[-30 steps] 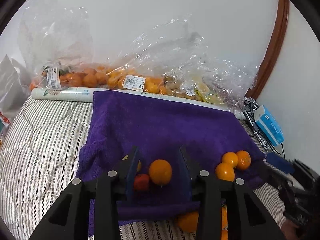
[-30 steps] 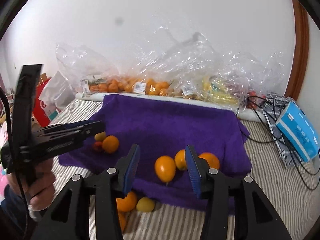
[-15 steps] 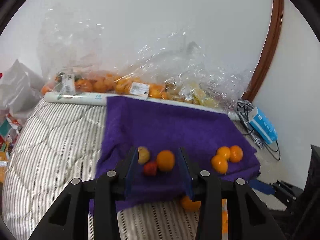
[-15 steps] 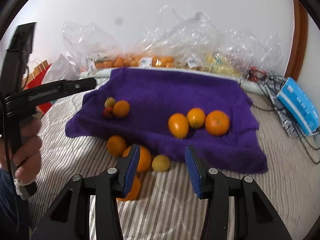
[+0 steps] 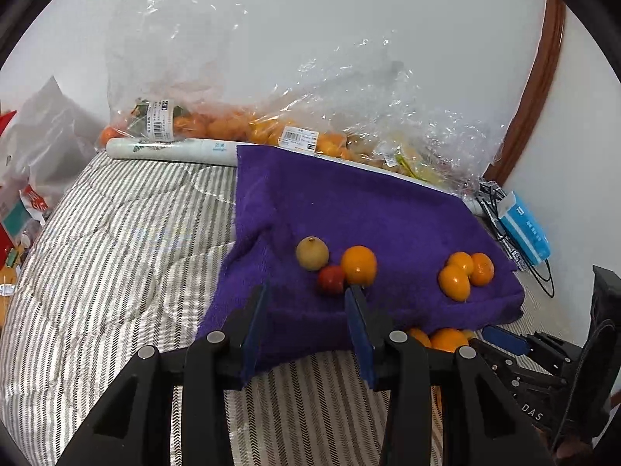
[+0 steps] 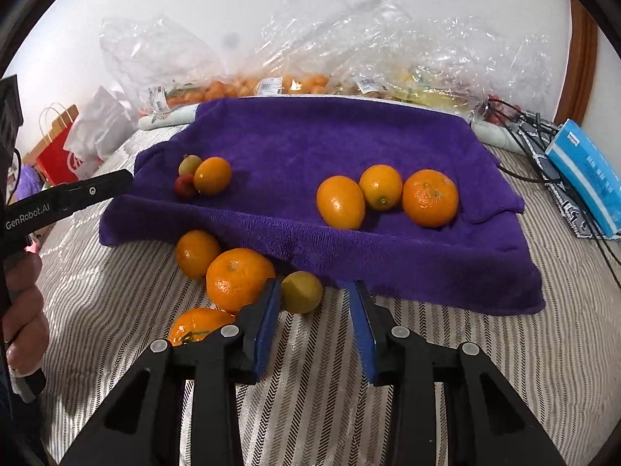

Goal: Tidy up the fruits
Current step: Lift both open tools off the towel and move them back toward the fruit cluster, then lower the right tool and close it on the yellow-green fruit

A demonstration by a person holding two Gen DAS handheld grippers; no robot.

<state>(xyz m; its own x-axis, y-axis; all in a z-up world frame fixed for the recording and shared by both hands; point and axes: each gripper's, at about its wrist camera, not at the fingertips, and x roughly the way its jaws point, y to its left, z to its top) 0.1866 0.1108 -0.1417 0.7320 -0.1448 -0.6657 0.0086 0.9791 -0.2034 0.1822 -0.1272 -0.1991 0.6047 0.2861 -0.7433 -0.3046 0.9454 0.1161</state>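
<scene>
A purple towel (image 6: pixel 310 139) lies on the striped bed. On it sit three oranges (image 6: pixel 380 186) at the right and, at the left, an orange (image 5: pixel 359 265), a small red fruit (image 5: pixel 330 279) and a yellow-green fruit (image 5: pixel 311 253). Several mandarins (image 6: pixel 238 277) and a yellow-green fruit (image 6: pixel 300 291) lie loose in front of the towel. My right gripper (image 6: pixel 315 287) hangs low over that fruit with its jaws closing; the fruit is between them beside the left pad, not pinched. My left gripper (image 5: pixel 306 295) stands open and empty, short of the left trio.
Clear plastic bags of fruit (image 6: pixel 271 81) line the wall behind a white roll (image 5: pixel 170 149). A blue box (image 6: pixel 586 178) and cables (image 6: pixel 520 120) lie at the right, a red paper bag (image 6: pixel 58 151) at the left. A hand (image 6: pixel 23 310) holds the left gripper.
My right gripper has sunk toward the loose fruit in front of the towel and its jaws have narrowed. My left gripper has drawn back from the left trio of fruit.
</scene>
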